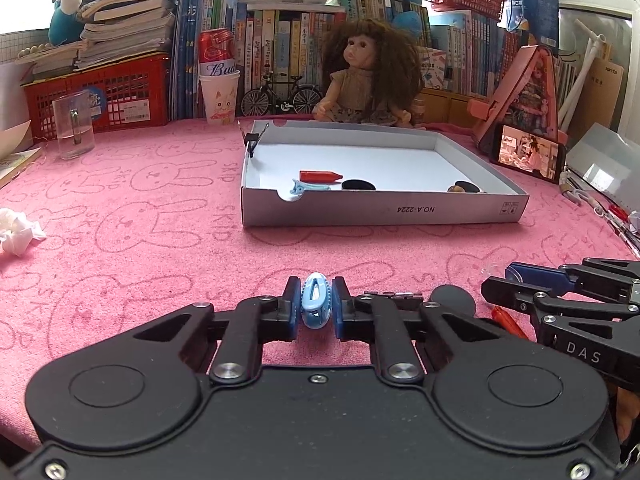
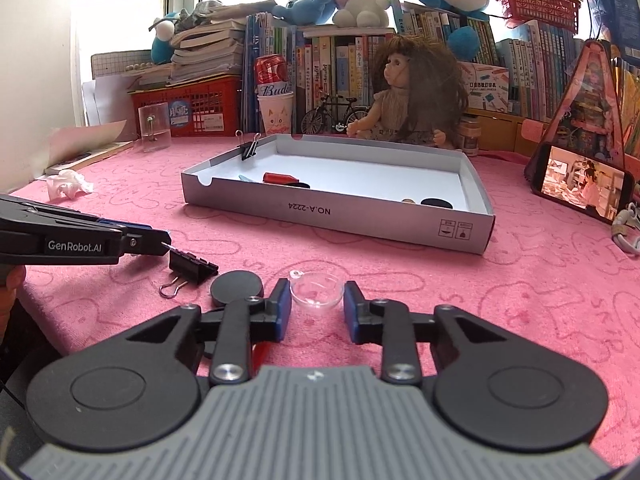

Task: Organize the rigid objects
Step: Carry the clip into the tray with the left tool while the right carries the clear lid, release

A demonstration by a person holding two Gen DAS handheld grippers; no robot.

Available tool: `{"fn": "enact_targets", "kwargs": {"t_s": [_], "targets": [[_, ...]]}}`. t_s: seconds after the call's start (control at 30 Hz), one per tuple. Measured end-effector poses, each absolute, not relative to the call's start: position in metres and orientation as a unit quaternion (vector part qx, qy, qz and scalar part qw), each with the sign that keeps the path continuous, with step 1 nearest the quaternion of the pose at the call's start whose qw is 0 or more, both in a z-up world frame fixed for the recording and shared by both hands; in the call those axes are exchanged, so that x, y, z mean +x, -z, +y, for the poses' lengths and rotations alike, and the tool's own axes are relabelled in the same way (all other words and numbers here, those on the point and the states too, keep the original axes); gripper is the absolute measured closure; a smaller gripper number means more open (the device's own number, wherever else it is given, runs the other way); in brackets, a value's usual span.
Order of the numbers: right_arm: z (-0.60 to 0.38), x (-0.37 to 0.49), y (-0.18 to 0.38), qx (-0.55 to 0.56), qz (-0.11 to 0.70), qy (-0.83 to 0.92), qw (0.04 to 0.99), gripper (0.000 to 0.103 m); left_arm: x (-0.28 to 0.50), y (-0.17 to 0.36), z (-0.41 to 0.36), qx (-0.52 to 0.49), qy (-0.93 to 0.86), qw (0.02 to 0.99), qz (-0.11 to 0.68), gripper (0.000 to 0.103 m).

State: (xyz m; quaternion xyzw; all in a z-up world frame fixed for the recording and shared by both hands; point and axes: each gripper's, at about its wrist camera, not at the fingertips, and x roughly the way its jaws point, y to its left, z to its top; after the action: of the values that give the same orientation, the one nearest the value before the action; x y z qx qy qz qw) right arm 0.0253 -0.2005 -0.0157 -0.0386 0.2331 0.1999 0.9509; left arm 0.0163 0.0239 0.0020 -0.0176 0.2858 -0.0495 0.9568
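Left gripper [image 1: 316, 306] clamped small light-blue plastic hair clip [image 1: 316, 305], short of shallow grey cardboard box [image 1: 384, 210]. Right gripper [image 2: 316, 312] open around clear suction cup [image 2: 317, 289]. Advice: carry clip level over box's near wall before release.

Both wrist views low, facing shared tray [image 1: 380, 210].

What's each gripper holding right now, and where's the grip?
Left gripper pinches a blue hair clip across its sides. Right gripper is open around a clear dish, holding nothing.
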Motion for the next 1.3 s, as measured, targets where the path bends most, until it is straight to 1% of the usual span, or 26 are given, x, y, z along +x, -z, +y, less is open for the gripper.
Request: {"fn": "enact_targets", "kwargs": {"t_s": [0.47, 0.7, 1.0, 1.3], "targets": [[-0.214, 0.047, 0.004, -0.017, 0.227, -0.154, 0.961, 0.07, 0.04, -0.016, 0.017, -0.023, 0.029, 0.955, 0.294, 0.088], [-0.224, 0.063, -0.004, 0.001, 0.227, -0.131, 0.965, 0.07, 0.057, -0.032, 0.011, -0.03, 0.036, 0.958, 0.283, 0.088], [-0.234, 0.092, -0.019, 0.011, 0.223, -0.108, 0.969, 0.07, 0.09, -0.052, 0.014, -0.048, 0.044, 0.964, 0.257, 0.088], [-0.241, 0.127, -0.024, 0.021, 0.228, -0.094, 0.969, 0.07, 0.137, -0.057, 0.018, -0.063, 0.049, 0.962, 0.26, 0.088]]}}
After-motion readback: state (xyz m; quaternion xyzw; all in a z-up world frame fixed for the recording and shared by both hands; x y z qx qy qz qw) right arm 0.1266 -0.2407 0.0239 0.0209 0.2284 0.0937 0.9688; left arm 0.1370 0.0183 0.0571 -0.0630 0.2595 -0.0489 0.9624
